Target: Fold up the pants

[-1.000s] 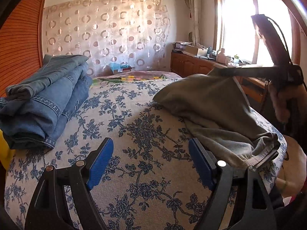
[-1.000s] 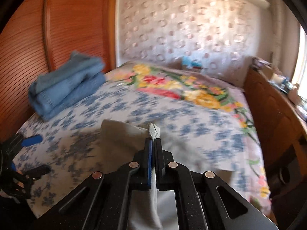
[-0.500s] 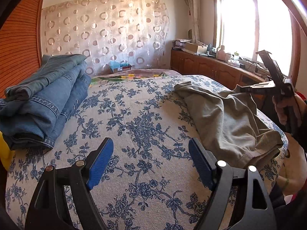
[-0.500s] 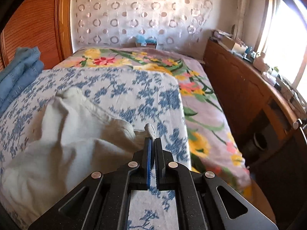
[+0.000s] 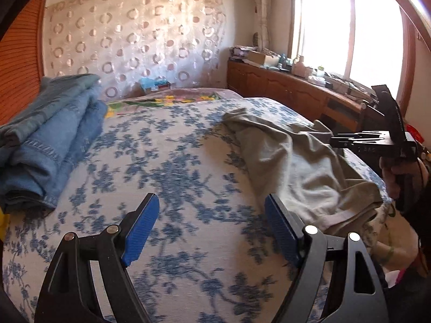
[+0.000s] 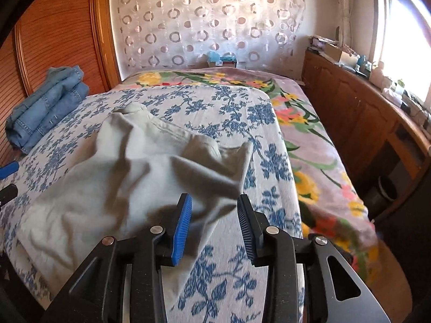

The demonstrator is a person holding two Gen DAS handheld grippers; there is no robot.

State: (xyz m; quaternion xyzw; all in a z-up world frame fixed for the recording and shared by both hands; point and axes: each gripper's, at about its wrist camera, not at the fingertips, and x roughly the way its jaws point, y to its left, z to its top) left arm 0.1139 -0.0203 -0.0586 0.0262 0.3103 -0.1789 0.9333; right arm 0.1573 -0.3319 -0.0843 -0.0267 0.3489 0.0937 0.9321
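Bed (image 6: 237, 113), blue-flowered cover: your grey pants (image 6: 113, 177) now lie in a loose heap at centre left of the right wrist view, no longer lifted above the cover as a second ago. Folded jeans (image 6: 45, 107) sit apart at upper left.

Right tongs (image 6: 214, 226): jaws have just been opening; a flap of the pants lies between them, pads not pressing it. You have let go.

Left tongs (image 5: 210, 231): spread wide, nothing between, just beside the waistband (image 5: 342, 218) at lower right of the left wrist view.

Judgement: the pants are laid down, still rumpled; smoothing comes before any fold.
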